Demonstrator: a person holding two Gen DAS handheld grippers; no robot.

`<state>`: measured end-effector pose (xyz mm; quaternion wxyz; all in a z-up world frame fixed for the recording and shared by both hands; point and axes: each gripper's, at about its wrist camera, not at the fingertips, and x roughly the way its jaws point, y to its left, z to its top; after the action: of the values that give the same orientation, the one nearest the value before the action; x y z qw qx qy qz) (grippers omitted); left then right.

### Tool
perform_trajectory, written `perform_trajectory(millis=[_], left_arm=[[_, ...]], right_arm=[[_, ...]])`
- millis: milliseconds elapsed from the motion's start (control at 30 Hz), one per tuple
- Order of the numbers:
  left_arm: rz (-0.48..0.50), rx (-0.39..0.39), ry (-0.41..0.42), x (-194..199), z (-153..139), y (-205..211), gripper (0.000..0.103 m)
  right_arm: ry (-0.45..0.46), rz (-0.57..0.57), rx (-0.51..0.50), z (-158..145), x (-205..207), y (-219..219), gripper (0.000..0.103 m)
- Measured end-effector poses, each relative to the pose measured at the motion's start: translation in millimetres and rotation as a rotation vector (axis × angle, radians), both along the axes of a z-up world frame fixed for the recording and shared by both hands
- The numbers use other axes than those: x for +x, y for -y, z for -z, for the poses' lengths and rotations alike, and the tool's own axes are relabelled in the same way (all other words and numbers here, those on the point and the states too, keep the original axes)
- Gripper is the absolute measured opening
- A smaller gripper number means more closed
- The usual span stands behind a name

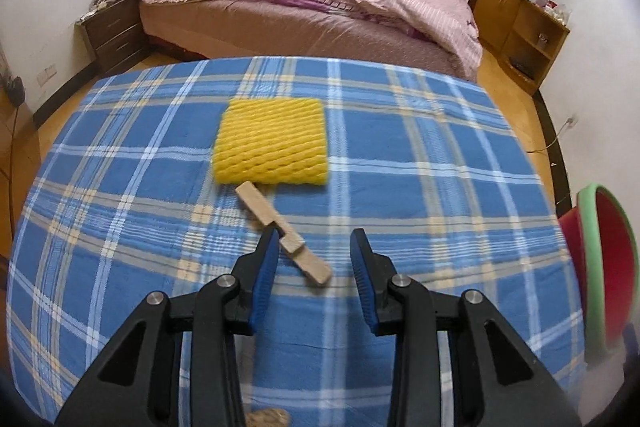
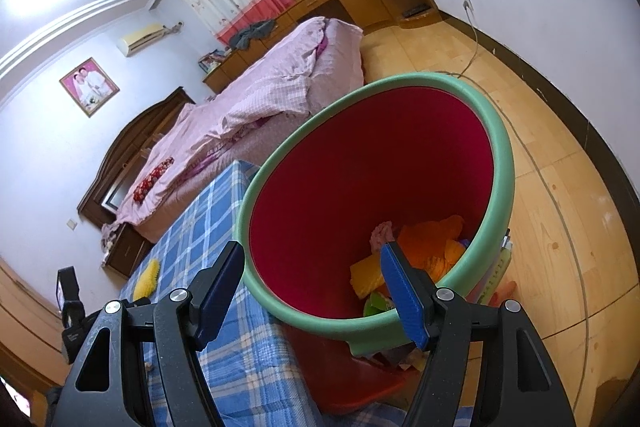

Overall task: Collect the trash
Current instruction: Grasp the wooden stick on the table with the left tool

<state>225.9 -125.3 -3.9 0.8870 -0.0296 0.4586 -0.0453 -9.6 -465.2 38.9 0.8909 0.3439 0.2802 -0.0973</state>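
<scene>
Since it lies flat on the blue plaid surface (image 1: 120, 267), the wooden stick (image 1: 286, 233) looks the nearer piece of trash to take: small, stiff and likely very light, with a notch at its middle. It runs on a slant from far left to near right, its far end touching or just short of the yellow foam net (image 1: 272, 143). A pinch across its narrow width near the middle should serve best, though so thin a piece low on cloth may slip or tip, and the fingertips may snag the fabric. The net looks soft, springy and almost weightless, so it would squash under any pinch and could be taken at an edge.

The left gripper (image 1: 316, 247) is partly spread and holds nothing. Its left fingertip overlaps the stick at the notch; whether it touches I cannot tell. The right fingertip is clear of it.

The right gripper (image 2: 316, 267) is spread wide across the green rim of the red bin (image 2: 360, 167), one finger outside and one inside. The bin hangs tilted at the surface's right edge with coloured scraps already in it.
</scene>
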Motion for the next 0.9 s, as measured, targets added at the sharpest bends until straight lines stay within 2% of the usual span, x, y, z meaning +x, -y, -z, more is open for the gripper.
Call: perform_trajectory(millis=[100,200,367,433,533,733,900], left_arm=[[-0.012,-0.004,-0.022,4,7,-4,0.036],[-0.012,-0.01,-0.007,3,6,-6,0.033],[-0.011,-0.034,0.002,1,7,-12,0.016],[-0.021,-0.071,0.001,0,7,-19,0.01],[-0.029,-0.155,-0.006,-5,7,-32,0.01],[-0.004,-0.213,-0.015,-16,5,-42,0.01],[-0.005,-0.222,0.024,-24,-8,-57,0.01]], right_arm=[[-0.006,-0.002,0.002,1,1,-1,0.072],[-0.012,-0.005,0.004,1,3,-2,0.072],[-0.015,-0.009,0.007,2,5,-3,0.072],[-0.016,-0.013,0.005,0,5,-5,0.072],[-0.011,-0.018,-0.007,-4,5,-10,0.072],[0.003,-0.051,-0.034,-17,8,-27,0.072],[0.005,-0.1,-0.072,-28,17,-49,0.072]])
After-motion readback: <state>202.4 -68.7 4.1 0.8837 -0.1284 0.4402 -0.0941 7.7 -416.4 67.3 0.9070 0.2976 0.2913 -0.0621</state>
